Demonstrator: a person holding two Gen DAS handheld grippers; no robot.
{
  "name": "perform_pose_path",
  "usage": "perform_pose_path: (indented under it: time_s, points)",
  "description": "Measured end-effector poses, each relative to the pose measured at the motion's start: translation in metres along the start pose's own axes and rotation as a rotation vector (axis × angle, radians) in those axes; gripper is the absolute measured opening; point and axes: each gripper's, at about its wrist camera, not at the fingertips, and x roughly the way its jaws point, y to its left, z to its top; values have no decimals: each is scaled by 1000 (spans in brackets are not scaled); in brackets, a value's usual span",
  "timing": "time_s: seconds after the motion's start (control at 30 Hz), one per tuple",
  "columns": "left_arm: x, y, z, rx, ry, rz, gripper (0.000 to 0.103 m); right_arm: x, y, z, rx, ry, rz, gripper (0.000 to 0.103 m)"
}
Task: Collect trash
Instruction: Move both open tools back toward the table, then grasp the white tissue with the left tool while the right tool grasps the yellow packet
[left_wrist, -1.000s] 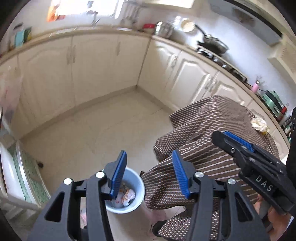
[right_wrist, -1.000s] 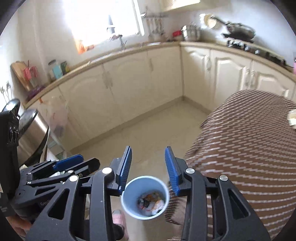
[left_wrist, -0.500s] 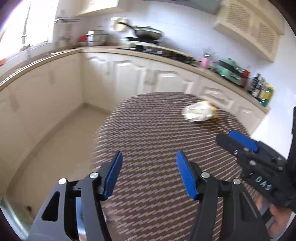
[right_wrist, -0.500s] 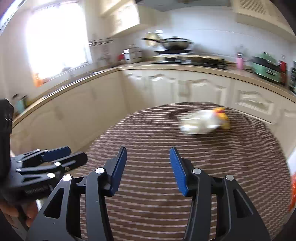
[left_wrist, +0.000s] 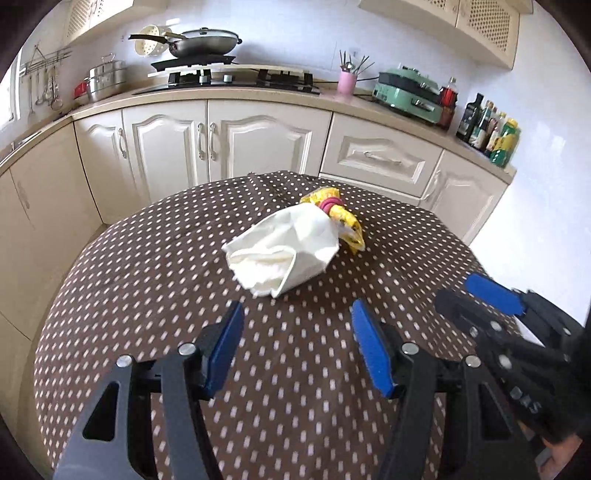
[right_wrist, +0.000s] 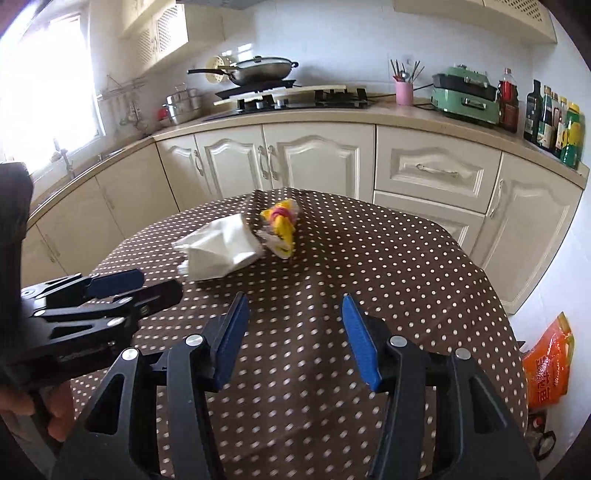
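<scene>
**Two pieces of trash on the table, both grippers empty**

While both grippers hang over the near edge of the round table (left_wrist: 147, 266), we find nothing between either pair of jaws. We record the scene from left to right.

At far left in the right wrist view, we note the window (right_wrist: 48, 99) and a steel pot (right_wrist: 181, 107) on the counter. Next come the wok (left_wrist: 203, 42) on the hob, a pink utensil cup (left_wrist: 346, 82), a green appliance (left_wrist: 410, 92) and a row of bottles (left_wrist: 487, 129) at the right end.

On the table, which wears a brown cloth with pale dots, we see a crumpled white paper wad (left_wrist: 284, 251) near the middle. Touching its right end lies a yellow wrapper (left_wrist: 343, 218) with a red band around it. Both sit well ahead of the fingertips.

We find the left gripper (left_wrist: 297, 350) standing partly open over bare cloth, its blue pads clear of everything. To its right, the right gripper (right_wrist: 291, 336) is opening, its jaws likewise empty. An orange bag (right_wrist: 546, 365) hangs beyond the table's right edge.
</scene>
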Motion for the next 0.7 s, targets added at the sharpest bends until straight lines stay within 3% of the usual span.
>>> perform_pose_path:
  time_s: [0.2,0.23,0.27,0.37,0.47,0.7]
  points:
    - [29,-6,13,54,-2,64,59,14,-6,8,-20,18,6,51]
    - [33,-7,14,62,2,74,56,16,-7,9,-22,21,8,51]
    - [37,-8,16,69,7,82,42,19,-8,11,-25,23,10,51]
    - [48,-6,21,68,27,62,19,24,-7,17,-36,29,14,51]
    - [48,-7,24,75,11,43,3,30,-5,22,-45,34,12,52]
    - [13,19,35,25,-81,29,2,60,11,41,-65,64,55,54]
